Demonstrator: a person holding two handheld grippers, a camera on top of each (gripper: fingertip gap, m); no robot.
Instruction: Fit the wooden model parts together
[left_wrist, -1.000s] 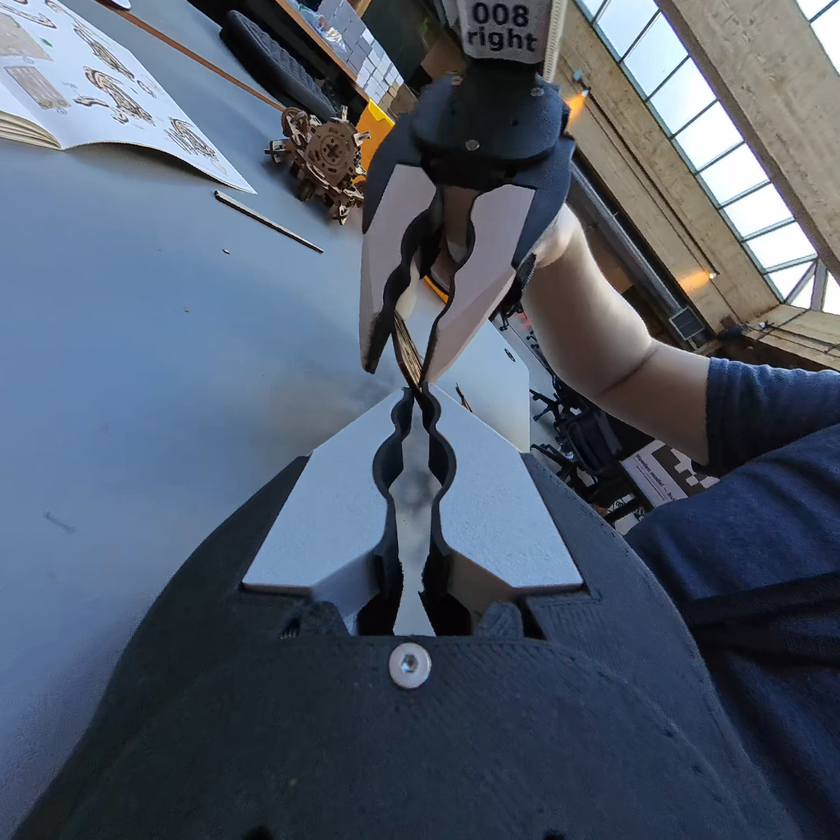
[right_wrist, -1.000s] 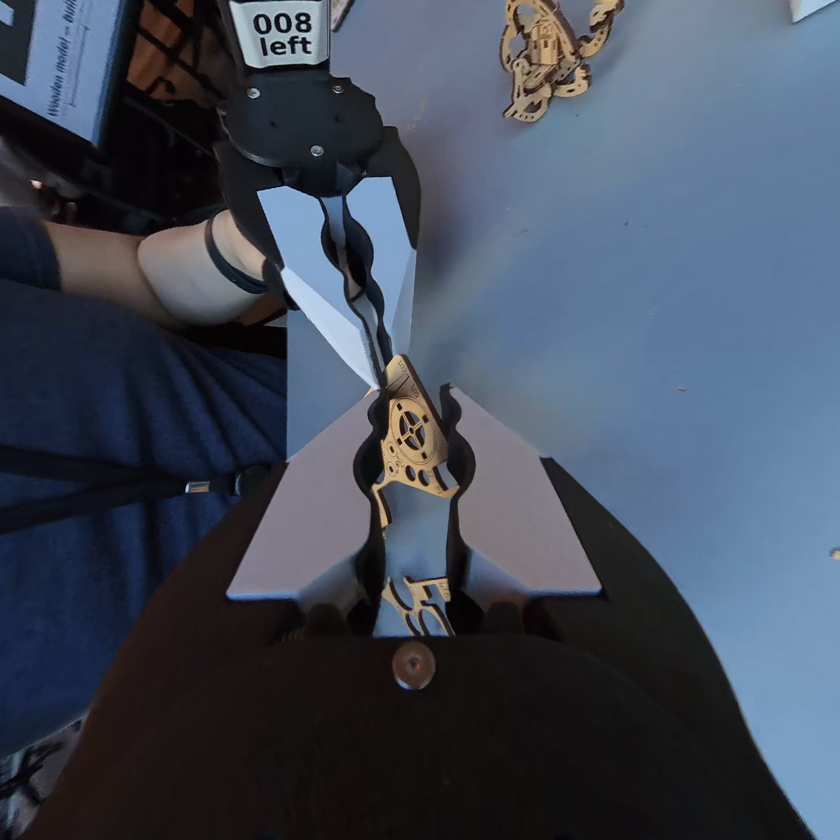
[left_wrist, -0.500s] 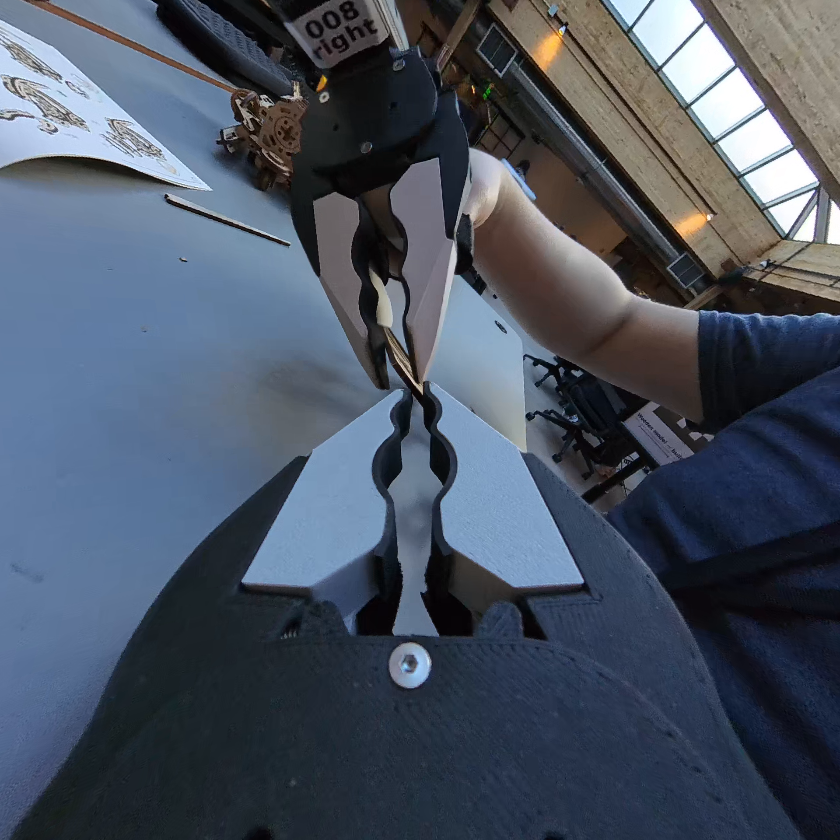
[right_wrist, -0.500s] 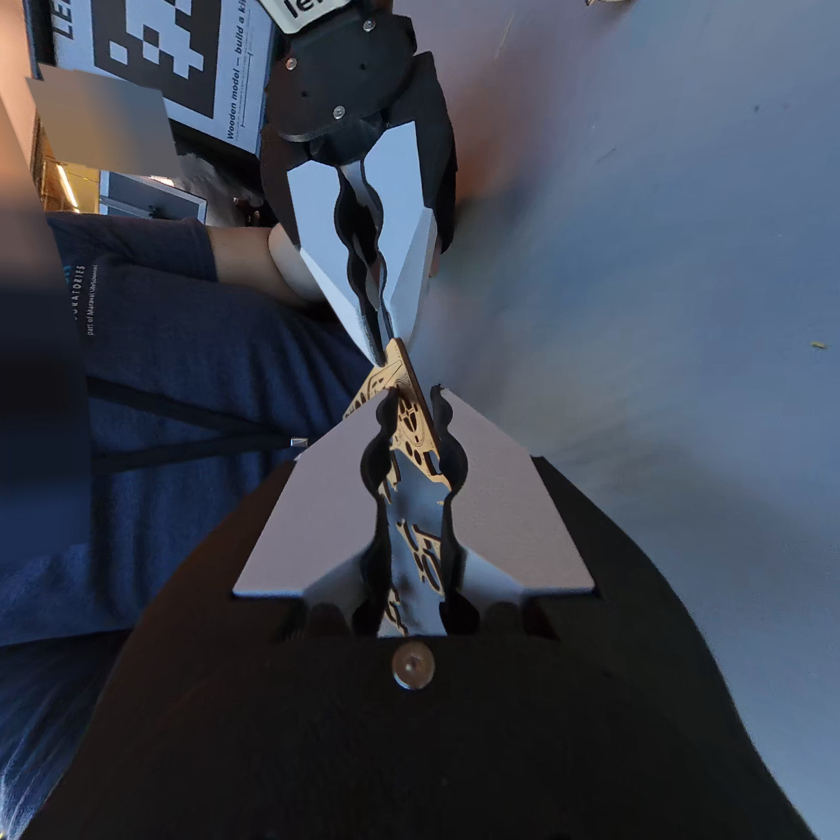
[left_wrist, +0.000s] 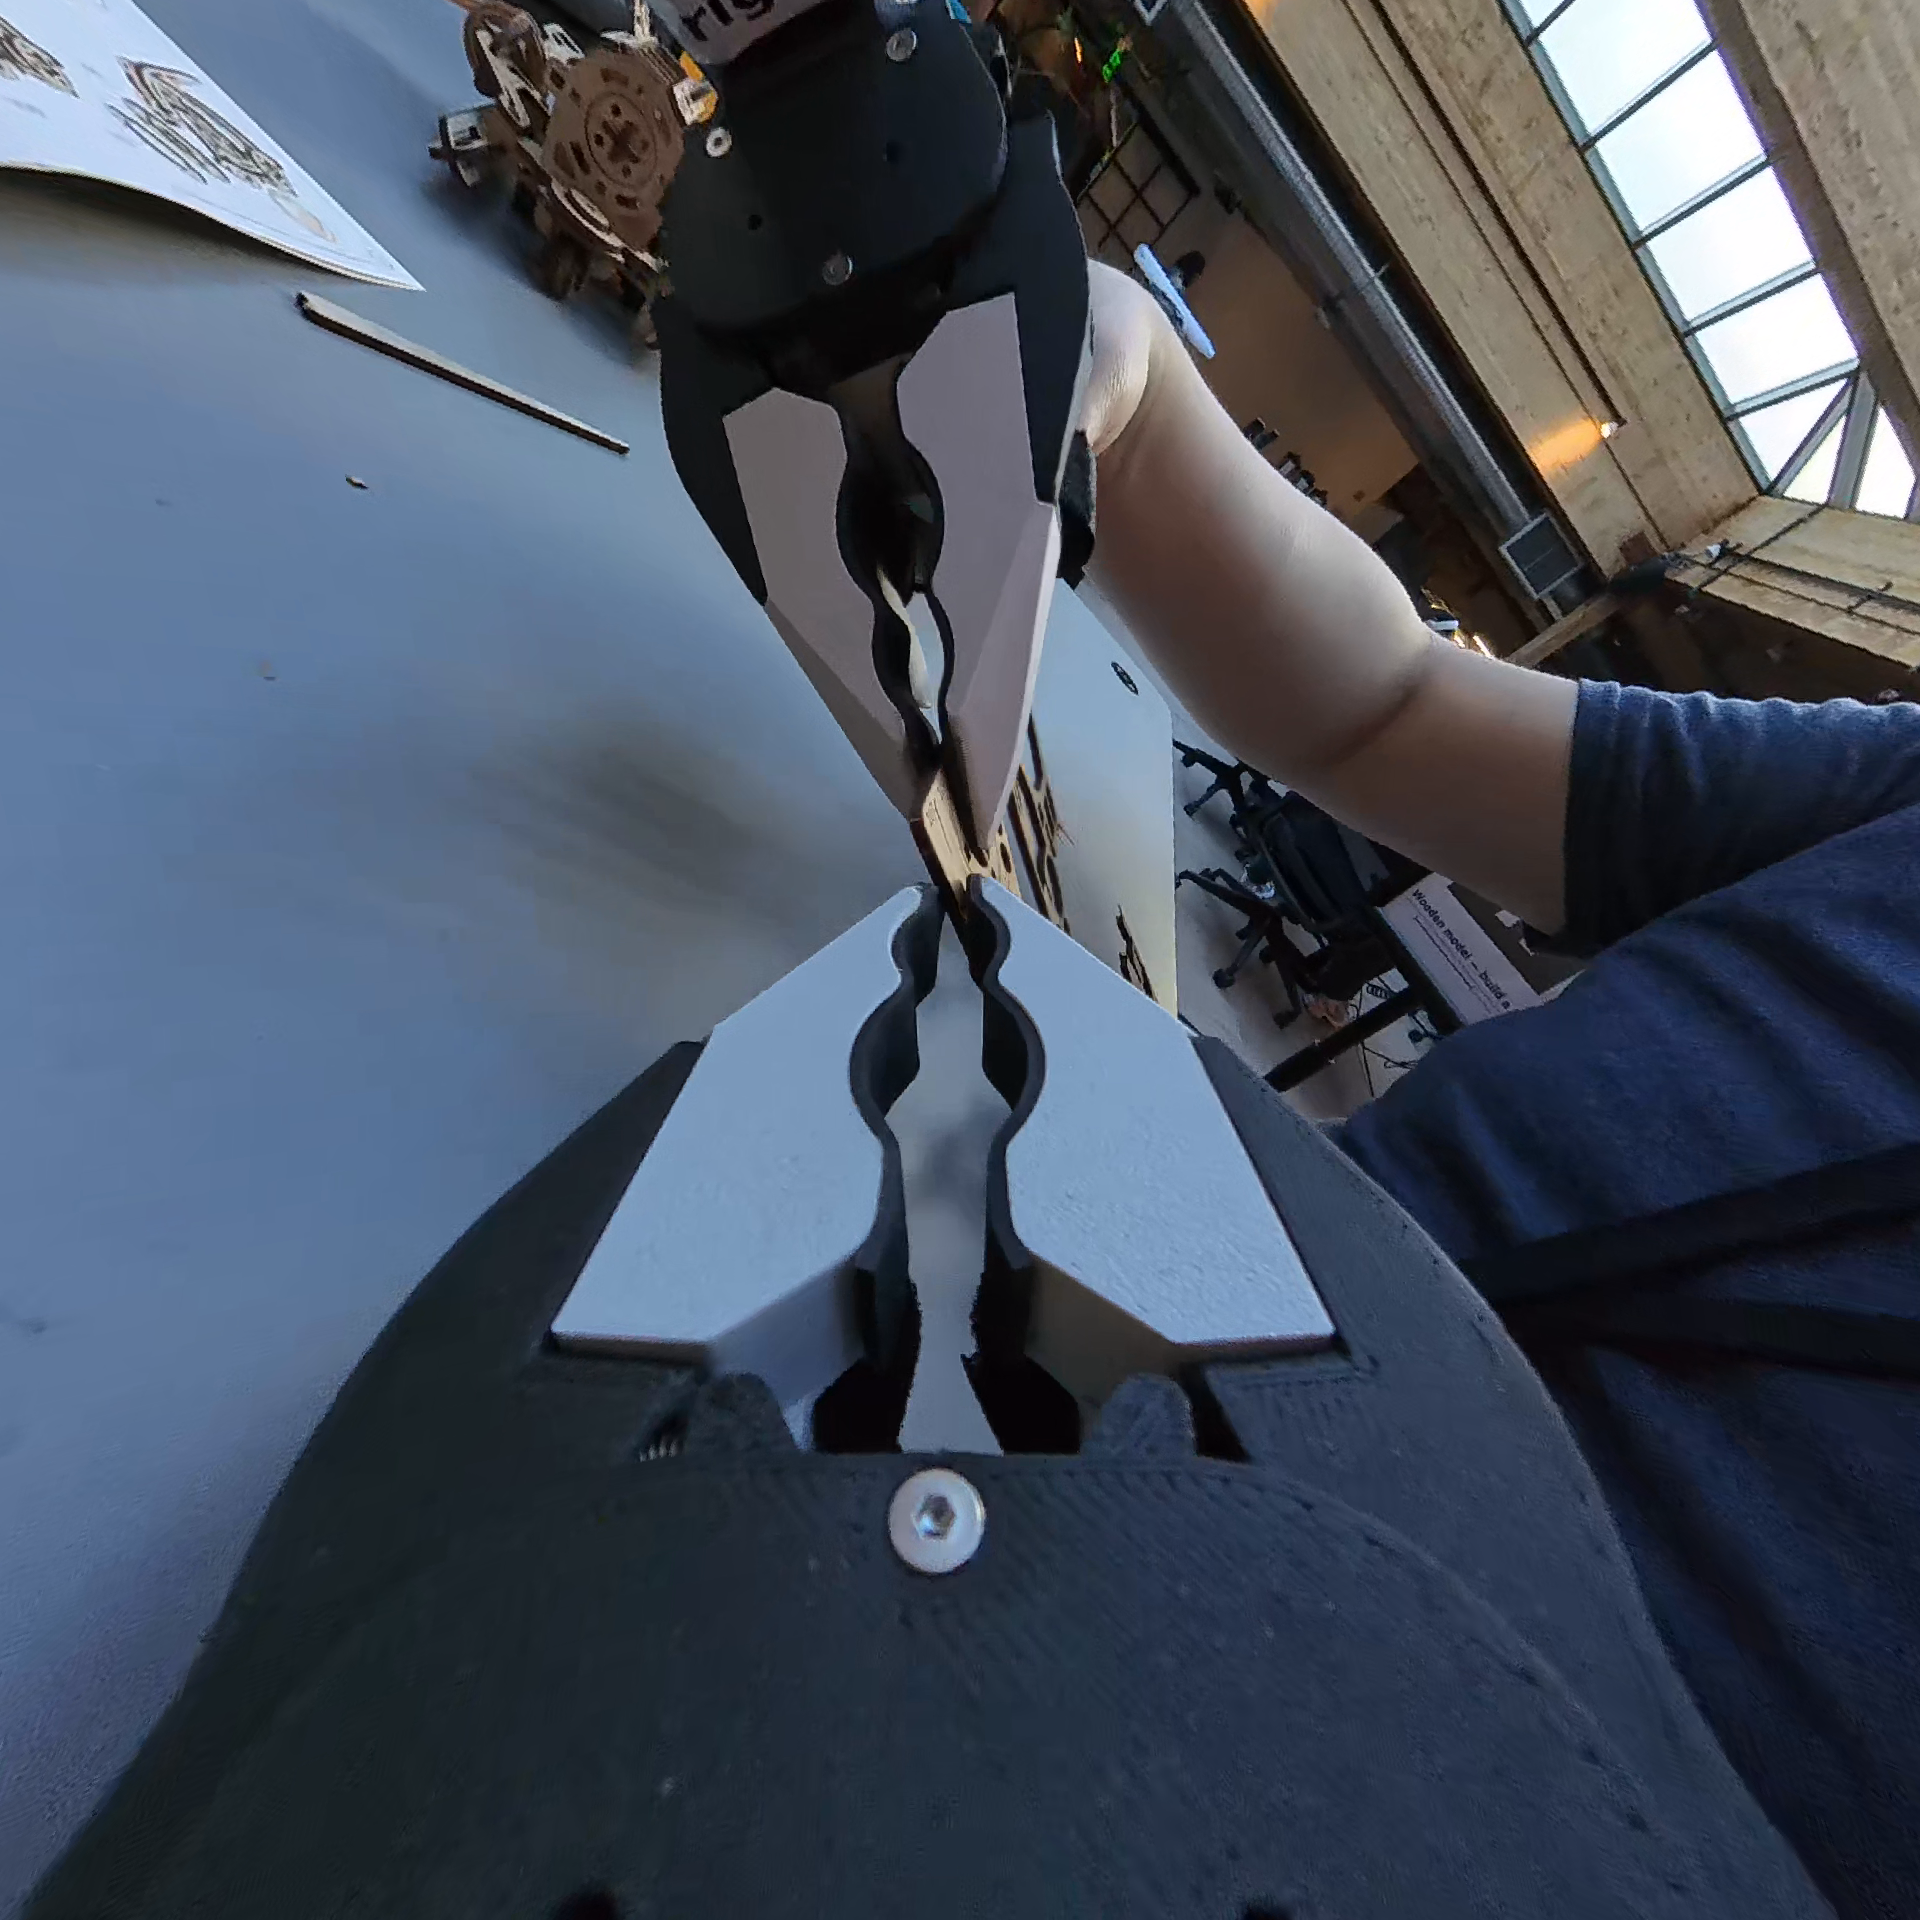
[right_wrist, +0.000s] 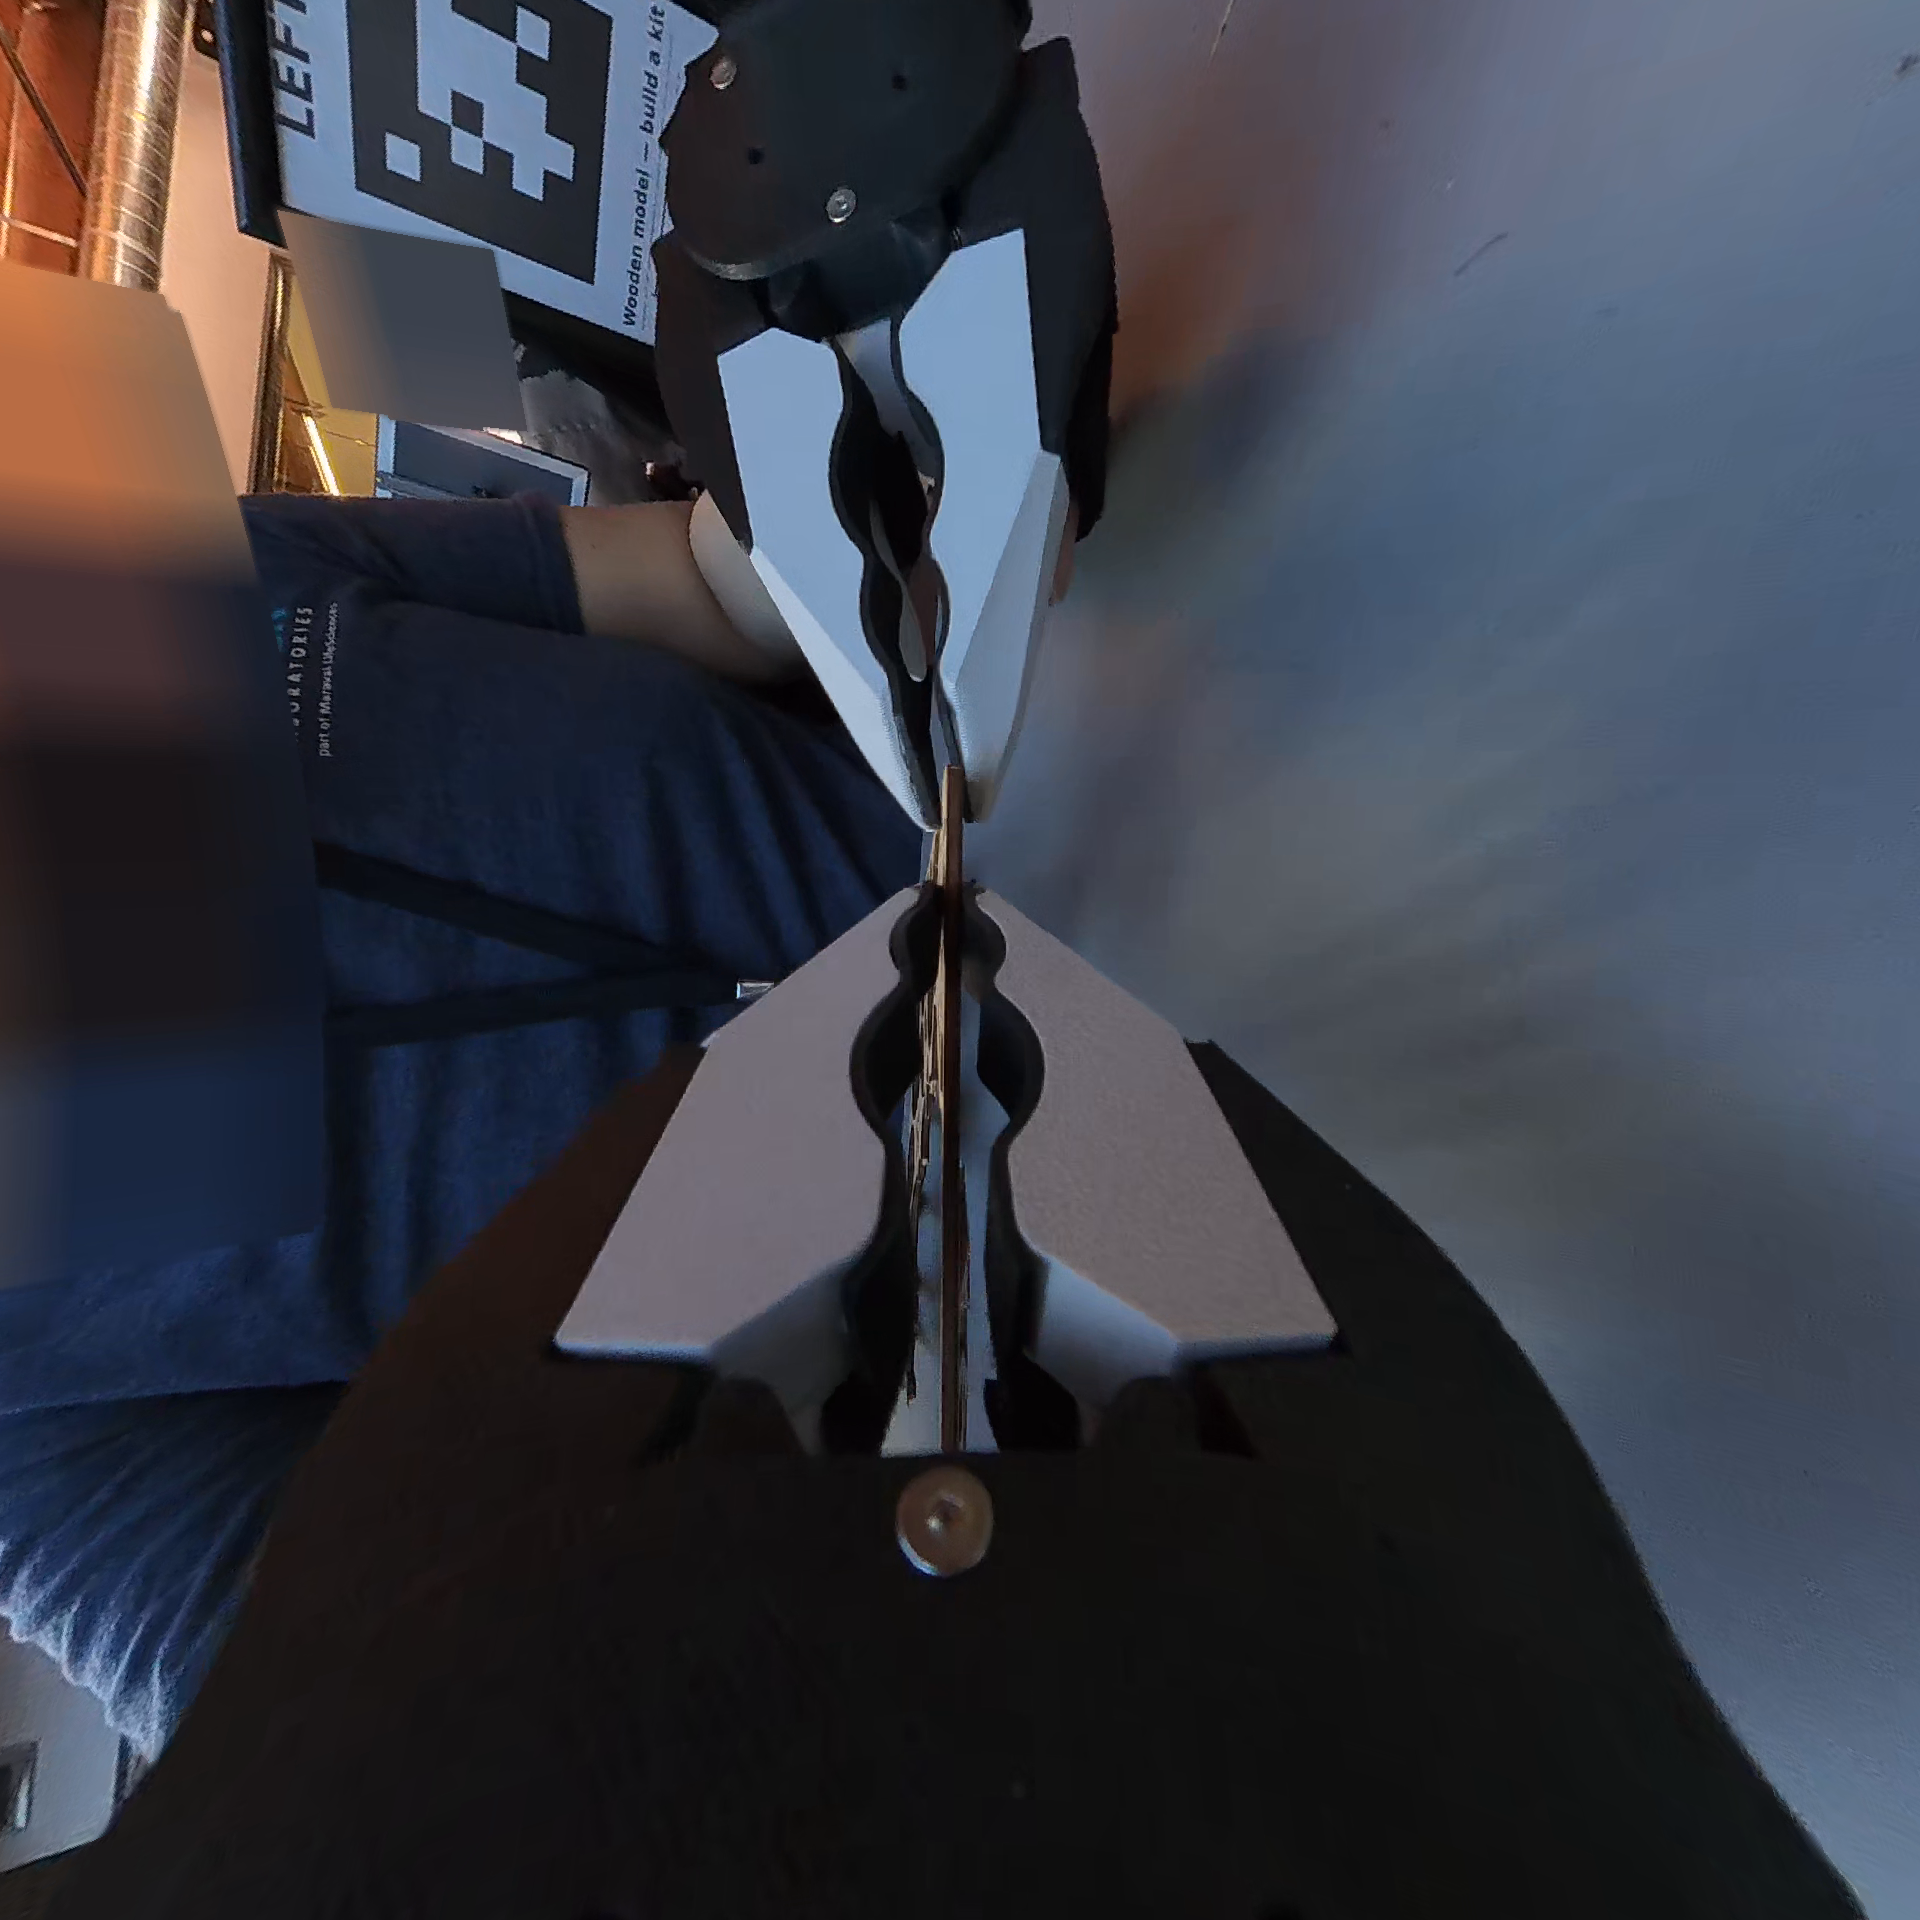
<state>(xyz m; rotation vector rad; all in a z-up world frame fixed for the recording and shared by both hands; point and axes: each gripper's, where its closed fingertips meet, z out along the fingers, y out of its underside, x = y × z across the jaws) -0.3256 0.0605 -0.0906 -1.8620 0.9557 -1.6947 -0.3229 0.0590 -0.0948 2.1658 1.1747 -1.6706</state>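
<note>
Scene: two hand-held grippers meet tip to tip above a grey table (left_wrist: 312, 831), each pinching an end of the same thin wooden part.

Left gripper (left_wrist: 954, 906): seen from its own camera, its two pale fingers are drawn almost together, and the tips nip the near edge of the flat wooden part (left_wrist: 951, 836). In the right wrist view the left gripper (right_wrist: 943, 805) comes down from above, its tips closed on the far edge of the part.

Right gripper (right_wrist: 948, 902): its fingers are drawn in narrow on the wooden part (right_wrist: 948, 1049), which runs edge-on down the slot between them as a thin golden line. In the left wrist view the right gripper (left_wrist: 940, 774) points down toward the camera, and the part sticks out below its tips.

Wooden part: laser-cut plywood with cut-out shapes, held in the air between the two grippers, clear of the table.

Assembled model (left_wrist: 582, 166): a brown wooden gear-like build stands on the table far behind the right gripper.

Wooden strip (left_wrist: 457, 369): a thin stick lies flat on the table, near the model.

Instruction booklet (left_wrist: 187, 177): an open printed sheet lies at the table's far left.

Person: a bare forearm (left_wrist: 1278, 623) with a dark blue sleeve reaches to the right gripper.
</note>
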